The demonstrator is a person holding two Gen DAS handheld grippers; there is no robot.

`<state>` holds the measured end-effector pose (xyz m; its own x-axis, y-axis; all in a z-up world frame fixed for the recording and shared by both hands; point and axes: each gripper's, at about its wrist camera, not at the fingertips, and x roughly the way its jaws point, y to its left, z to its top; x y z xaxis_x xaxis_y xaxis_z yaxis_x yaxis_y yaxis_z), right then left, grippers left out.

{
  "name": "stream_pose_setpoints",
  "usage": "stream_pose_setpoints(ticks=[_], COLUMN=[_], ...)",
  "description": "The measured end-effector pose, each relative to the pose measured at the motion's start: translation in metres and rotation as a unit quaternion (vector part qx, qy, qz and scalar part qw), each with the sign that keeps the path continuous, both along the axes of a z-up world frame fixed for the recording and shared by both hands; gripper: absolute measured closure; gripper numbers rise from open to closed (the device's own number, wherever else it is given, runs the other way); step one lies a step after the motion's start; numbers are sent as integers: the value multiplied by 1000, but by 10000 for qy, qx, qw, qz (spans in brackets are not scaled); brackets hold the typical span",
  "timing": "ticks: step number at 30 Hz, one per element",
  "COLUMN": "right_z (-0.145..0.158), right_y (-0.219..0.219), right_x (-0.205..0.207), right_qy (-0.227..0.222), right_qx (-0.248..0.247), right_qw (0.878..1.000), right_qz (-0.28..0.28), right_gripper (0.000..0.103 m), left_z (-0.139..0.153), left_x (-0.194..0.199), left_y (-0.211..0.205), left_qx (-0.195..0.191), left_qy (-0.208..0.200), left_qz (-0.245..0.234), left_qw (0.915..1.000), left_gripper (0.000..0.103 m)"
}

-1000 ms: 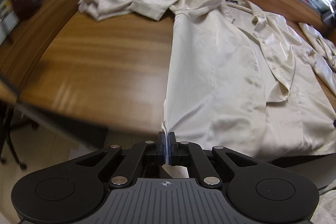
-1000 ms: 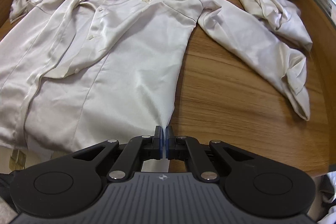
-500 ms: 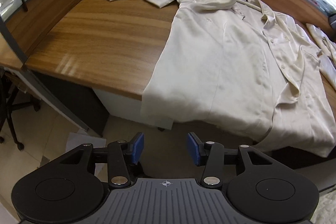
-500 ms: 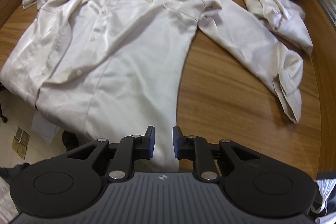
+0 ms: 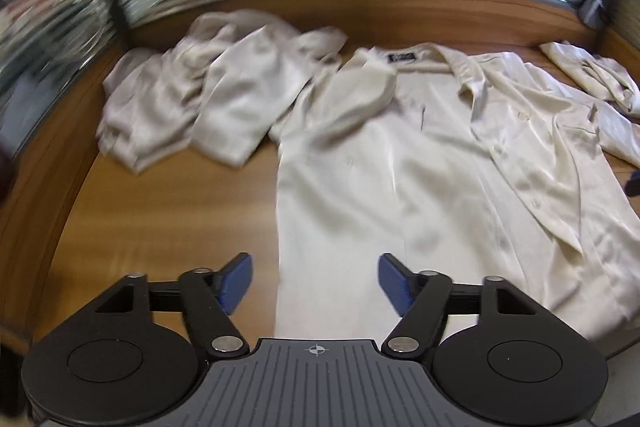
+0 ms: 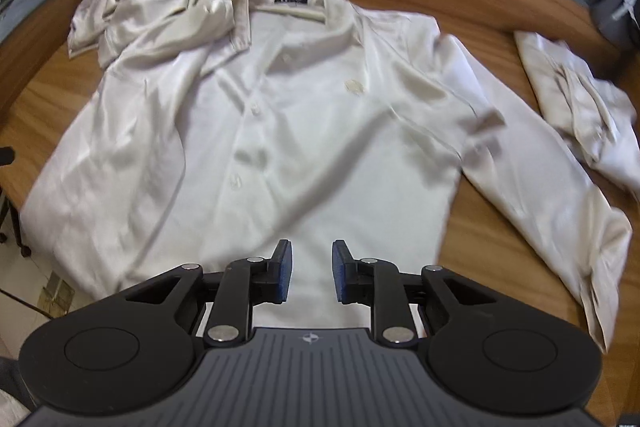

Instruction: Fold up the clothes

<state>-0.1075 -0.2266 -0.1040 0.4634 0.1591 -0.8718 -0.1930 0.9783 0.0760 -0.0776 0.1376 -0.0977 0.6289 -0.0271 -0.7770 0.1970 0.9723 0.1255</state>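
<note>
The cream shirt (image 6: 304, 131) lay spread face up on the wooden bench (image 6: 492, 227), collar towards the far glass partition and hem at the near edge, where it appeared to hang slightly over. Its front was buttoned and fairly flat. The sleeve on the right of the right wrist view (image 6: 560, 203) stretched out along the bench, cuff near the front edge. The other sleeve (image 5: 352, 99) was doubled loosely over the shoulder near the collar rather than laid out, and it ran against a second crumpled pale garment (image 5: 192, 107) heaped at the far left. A third piece (image 6: 580, 107), folded or merely bunched — motion blur made that hard to judge — sat well apart to the right.

Both tongs hovered above the hem end with nothing between them. The left tongs (image 5: 316, 281) stood wide and were opening further, over the shirt's left edge. The right tongs (image 6: 310, 269) were parted narrowly and also opening, over the lower middle of the front.

As a judgement, only the laying-out was done. No fold had been made in the body: sleeves needed bringing in, sides turning, and the hem lifting to the collar. The heaped garment was untouched.
</note>
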Motion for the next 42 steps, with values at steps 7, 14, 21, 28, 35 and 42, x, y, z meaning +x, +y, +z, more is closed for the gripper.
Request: stream_pose_setpoints(ticks=[7, 14, 21, 28, 35, 42], right_z=[-5, -6, -9, -10, -19, -18], right_y=[34, 63, 77, 73, 80, 87], right_x=[57, 107, 145, 166, 178, 189], right_qy=[-58, -180, -178, -182, -51, -28], right_qx=[187, 373, 337, 294, 292, 242], right_qw=[9982, 9950, 9946, 9930, 9941, 9966], right_qz=[-563, -905, -965, -1128, -1047, -786], right_gripper=[76, 76, 76, 76, 76, 76], left_z=[1, -14, -29, -43, -61, -45], left_x=[106, 190, 254, 315, 340, 320], left_y=[-7, -28, -34, 1, 30, 47], left_qx=[176, 374, 895, 1141, 1090, 829], left_qy=[-127, -297, -719, -844, -593, -862], left_qz=[-1560, -2976, -3655, -2260, -1529, -754], left_qw=[9875, 9535, 9237, 9637, 9804, 9899], left_gripper=[16, 14, 14, 14, 31, 96])
